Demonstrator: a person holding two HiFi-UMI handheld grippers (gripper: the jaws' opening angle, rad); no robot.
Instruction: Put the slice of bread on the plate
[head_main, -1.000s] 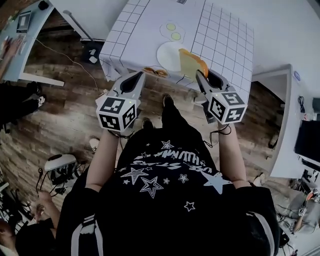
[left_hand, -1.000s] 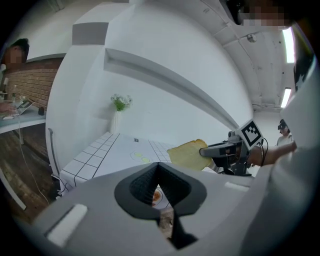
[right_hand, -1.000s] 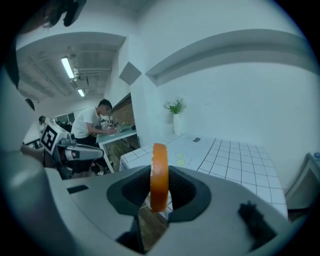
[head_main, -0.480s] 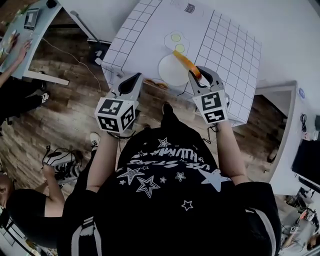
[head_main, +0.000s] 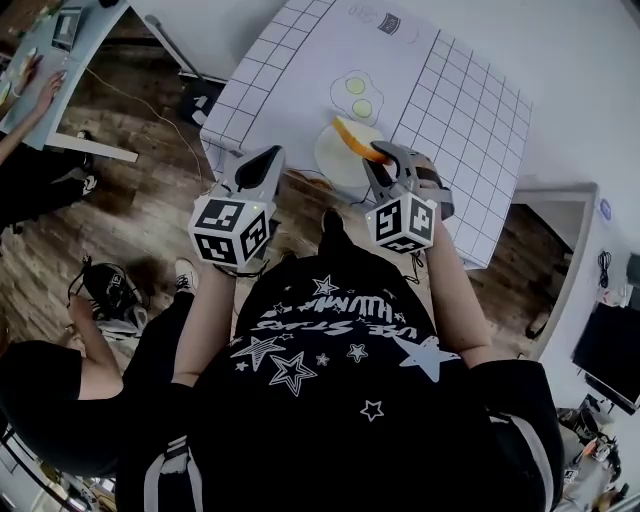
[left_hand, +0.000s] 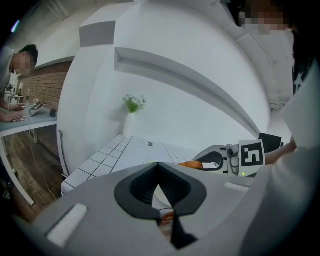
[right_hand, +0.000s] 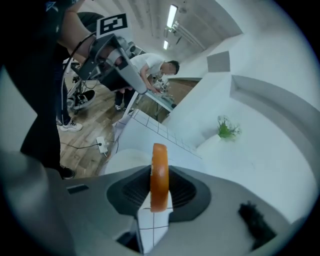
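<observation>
Since the earlier frame, the bread slice (head_main: 352, 136) has been rolled from face-up to edge-on and brought lower over the white plate (head_main: 330, 160), at the upper middle of the head view. It is clamped across its faces between the pads of the right gripper (head_main: 377, 158), probably so that it can be tipped flat onto the plate. The left gripper (head_main: 268, 158), left of centre, is held aside at the edge of the table (head_main: 470, 100), its jaws closed together on nothing.

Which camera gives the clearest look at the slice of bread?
The right gripper view: the slice of bread fills the middle, edge-on, clamped in the right hand-held gripper. The head view shows it small by the plate; the left gripper view shows only an orange sliver.
</observation>
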